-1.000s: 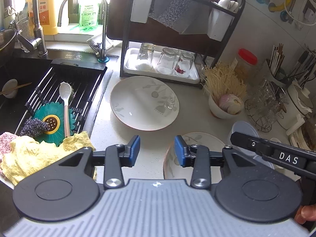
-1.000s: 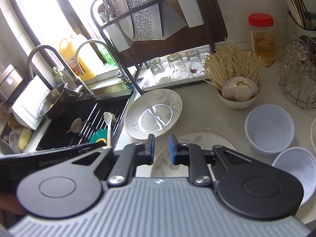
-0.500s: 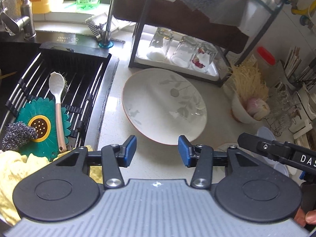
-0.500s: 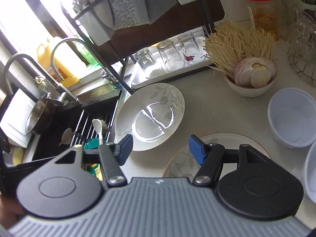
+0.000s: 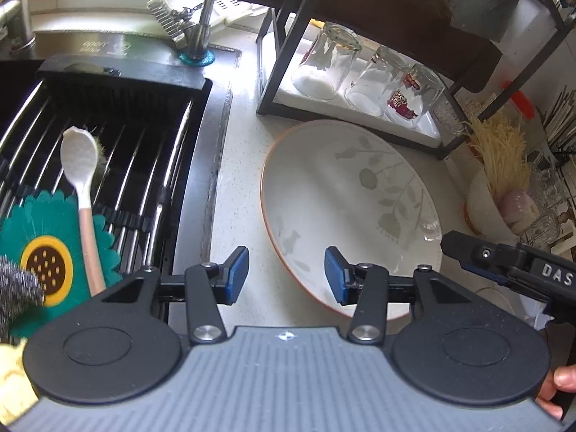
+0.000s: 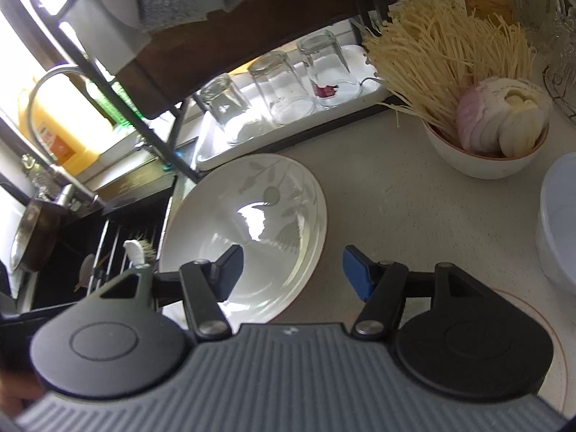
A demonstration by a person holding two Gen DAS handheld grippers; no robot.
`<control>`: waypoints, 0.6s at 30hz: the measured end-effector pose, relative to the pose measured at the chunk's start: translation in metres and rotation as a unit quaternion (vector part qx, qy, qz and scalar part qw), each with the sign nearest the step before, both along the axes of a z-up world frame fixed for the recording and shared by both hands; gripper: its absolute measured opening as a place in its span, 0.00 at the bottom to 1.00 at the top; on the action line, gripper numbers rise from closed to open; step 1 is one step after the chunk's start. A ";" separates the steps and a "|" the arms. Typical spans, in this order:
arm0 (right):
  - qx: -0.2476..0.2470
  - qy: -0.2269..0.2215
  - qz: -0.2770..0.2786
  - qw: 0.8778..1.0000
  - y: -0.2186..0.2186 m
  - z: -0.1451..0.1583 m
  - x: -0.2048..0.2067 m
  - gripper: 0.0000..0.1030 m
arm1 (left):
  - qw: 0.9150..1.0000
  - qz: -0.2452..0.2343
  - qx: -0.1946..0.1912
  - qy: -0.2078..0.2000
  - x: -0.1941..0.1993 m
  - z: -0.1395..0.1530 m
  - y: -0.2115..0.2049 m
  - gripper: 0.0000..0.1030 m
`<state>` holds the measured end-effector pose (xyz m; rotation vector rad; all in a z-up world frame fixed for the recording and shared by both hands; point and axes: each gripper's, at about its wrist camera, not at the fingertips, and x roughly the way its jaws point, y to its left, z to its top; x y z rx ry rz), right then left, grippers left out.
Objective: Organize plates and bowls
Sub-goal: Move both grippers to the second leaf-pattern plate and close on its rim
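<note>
A large white plate with a grey leaf pattern and a thin brown rim [image 5: 345, 201] lies on the counter in front of the dish rack; it also shows in the right wrist view [image 6: 252, 230]. My left gripper [image 5: 286, 275] is open and empty, straddling the plate's near left rim. My right gripper [image 6: 293, 271] is open and empty over the plate's near right rim; its body shows in the left wrist view [image 5: 504, 262]. A second plate [image 6: 540, 320] lies mostly hidden under the right gripper.
A black dish rack [image 5: 284, 46] holds three upturned glasses [image 5: 327, 61]. The sink [image 5: 108, 136] at left holds a spoon [image 5: 81, 176] and a teal flower mat. A bowl of noodles and onion [image 6: 482, 122] and a pale plastic bowl [image 6: 558, 226] stand at right.
Both grippers have moved forward and down toward the large plate. The right gripper has opened from nearly shut to wide. The left gripper has opened wider.
</note>
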<state>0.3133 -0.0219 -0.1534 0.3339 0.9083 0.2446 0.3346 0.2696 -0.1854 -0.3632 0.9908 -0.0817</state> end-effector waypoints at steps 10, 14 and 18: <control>-0.013 0.007 -0.018 1.000 0.009 -0.017 0.025 0.61 | 1.000 -0.009 -0.004 -0.002 0.034 -0.006 0.011 0.42; -0.011 0.011 -0.011 1.000 0.011 -0.023 0.031 0.59 | 1.000 -0.017 -0.003 0.000 0.044 -0.009 0.013 0.34; -0.013 0.014 -0.021 1.000 0.010 -0.027 0.036 0.49 | 1.000 -0.025 -0.016 0.005 0.052 -0.016 0.017 0.31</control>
